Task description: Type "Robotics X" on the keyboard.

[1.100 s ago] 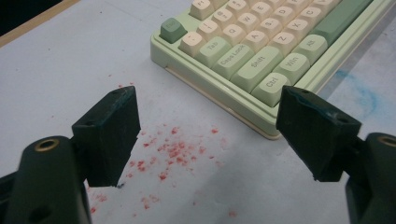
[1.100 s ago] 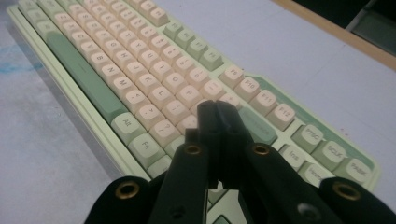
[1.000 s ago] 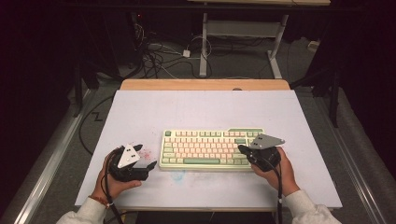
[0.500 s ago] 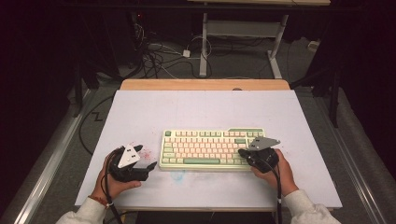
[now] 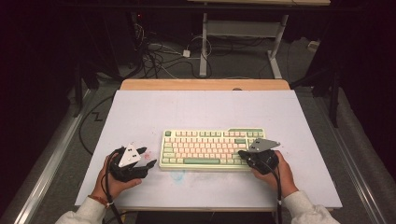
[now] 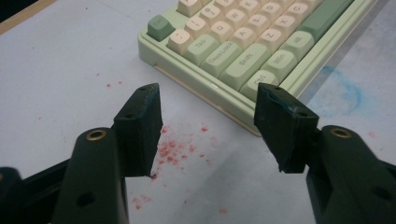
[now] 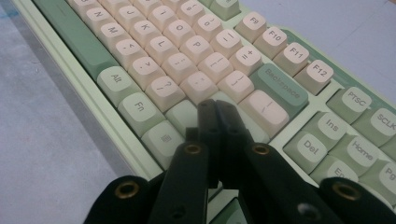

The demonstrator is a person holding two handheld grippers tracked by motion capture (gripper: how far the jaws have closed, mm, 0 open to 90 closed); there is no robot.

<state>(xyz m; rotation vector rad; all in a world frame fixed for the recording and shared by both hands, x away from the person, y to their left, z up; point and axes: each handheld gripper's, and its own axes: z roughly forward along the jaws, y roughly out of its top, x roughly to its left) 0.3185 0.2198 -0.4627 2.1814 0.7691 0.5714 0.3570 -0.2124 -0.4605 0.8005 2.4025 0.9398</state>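
High view: pale green plastic keyboard with cream and green keycaps (image 5: pixel 212 148) lies flat near the front of the white table sheet (image 5: pixel 205 109), square to the person. Left gripper (image 5: pixel 145 157) rests on the sheet just beside the kbd's left end, not touching it. Right gripper (image 5: pixel 242 153) sits over the kbd's right end, tips on the keys near the Enter/Shift area.

Left gripper view: jaws partly apart w/ nothing between them, having just been closing; they point at the kbd's bottom-left corner (image 6: pixel 252 74), near but apart. Red specks (image 6: pixel 175 151) and a blue smudge (image 6: pixel 343 95) mark the sheet.

Right gripper view: jaws pressed together into one point, holding nothing, tip (image 7: pixel 215 108) down among the green keys below Backspace (image 7: pixel 281 88), likely touching or pressing a key; can't tell which.

Progress, as a judgement: looks like key-pressing work underway on the right side. Left side not engaged yet; kbd not gripped or shifted by either tool.
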